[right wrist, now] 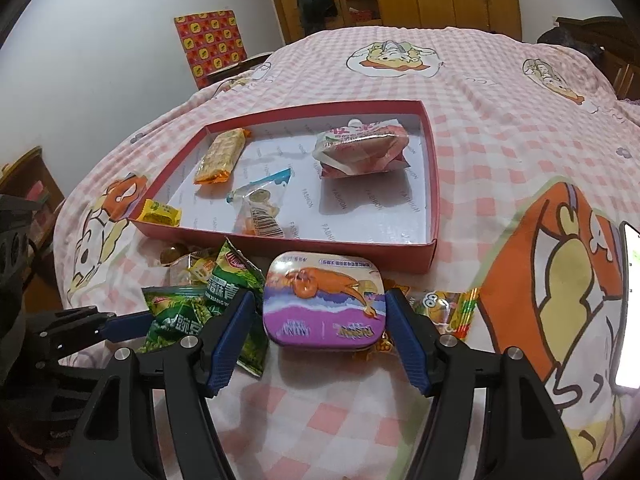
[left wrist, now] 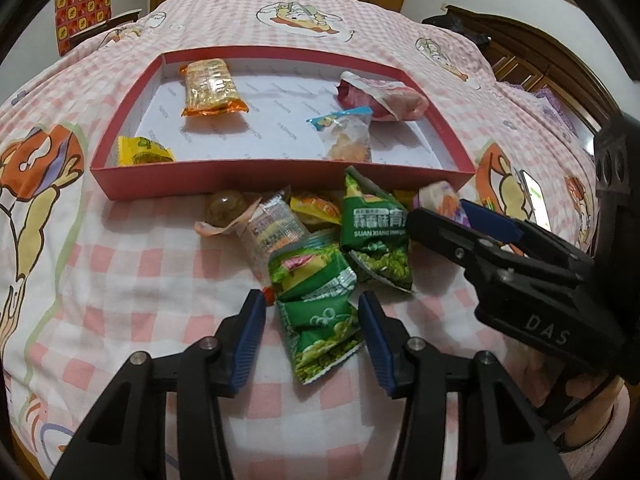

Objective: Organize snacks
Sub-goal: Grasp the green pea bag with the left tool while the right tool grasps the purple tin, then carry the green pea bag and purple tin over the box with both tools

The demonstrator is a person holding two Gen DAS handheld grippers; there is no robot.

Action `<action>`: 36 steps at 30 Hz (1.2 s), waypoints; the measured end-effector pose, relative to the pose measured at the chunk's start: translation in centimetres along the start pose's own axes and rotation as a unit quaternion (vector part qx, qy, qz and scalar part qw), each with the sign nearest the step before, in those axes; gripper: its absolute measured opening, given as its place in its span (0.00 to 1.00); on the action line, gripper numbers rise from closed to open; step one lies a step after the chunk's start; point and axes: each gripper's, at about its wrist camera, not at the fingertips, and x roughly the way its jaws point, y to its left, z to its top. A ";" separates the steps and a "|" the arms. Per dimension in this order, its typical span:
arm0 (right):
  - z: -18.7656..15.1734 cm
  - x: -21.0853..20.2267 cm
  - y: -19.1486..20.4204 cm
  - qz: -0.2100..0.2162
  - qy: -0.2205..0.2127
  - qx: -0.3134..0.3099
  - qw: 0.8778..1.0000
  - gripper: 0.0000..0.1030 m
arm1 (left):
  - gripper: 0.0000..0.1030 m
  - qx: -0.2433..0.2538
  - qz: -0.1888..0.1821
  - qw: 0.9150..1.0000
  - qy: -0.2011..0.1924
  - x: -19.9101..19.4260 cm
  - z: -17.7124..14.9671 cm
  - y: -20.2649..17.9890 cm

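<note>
My left tool [left wrist: 312, 320] straddles a green pack [left wrist: 316, 312] on the bed [left wrist: 120, 280], pads not pressing it. My right tool [right wrist: 322, 328] is open around a purple tin [right wrist: 324, 304], just before the red tray [right wrist: 434, 216] of snacks.

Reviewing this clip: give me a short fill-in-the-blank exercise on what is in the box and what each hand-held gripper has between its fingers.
1. The red box holds ____ snacks.
2. Between the left hand-held gripper fingers lies a ____ packet.
3. The right hand-held gripper straddles a purple ____.
4. The long orange packet lies ____ the box.

Missing words: four; green; tin; inside
</note>
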 end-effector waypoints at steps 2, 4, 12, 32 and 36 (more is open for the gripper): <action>0.0 0.1 0.1 0.004 -0.001 0.001 1.000 0.66 | 0.49 -0.001 -0.001 1.000 -0.001 0.1 0.1 0.0; 0.0 0.2 0.1 0.011 0.000 0.002 1.000 0.66 | 0.49 0.001 0.000 1.000 -0.002 0.2 0.0 -0.1; -0.3 0.3 0.2 0.014 -0.005 0.004 1.000 0.59 | 0.36 0.008 -0.011 1.000 -0.005 0.0 -0.1 -0.1; -1.1 -2.0 0.8 0.027 -0.018 0.018 0.999 0.57 | 0.33 0.022 -0.016 0.999 -0.028 -3.2 -1.0 0.1; -1.1 -2.6 1.4 0.037 -0.018 0.016 0.999 0.57 | 0.33 0.023 -0.014 0.999 -0.038 -4.0 -1.0 0.2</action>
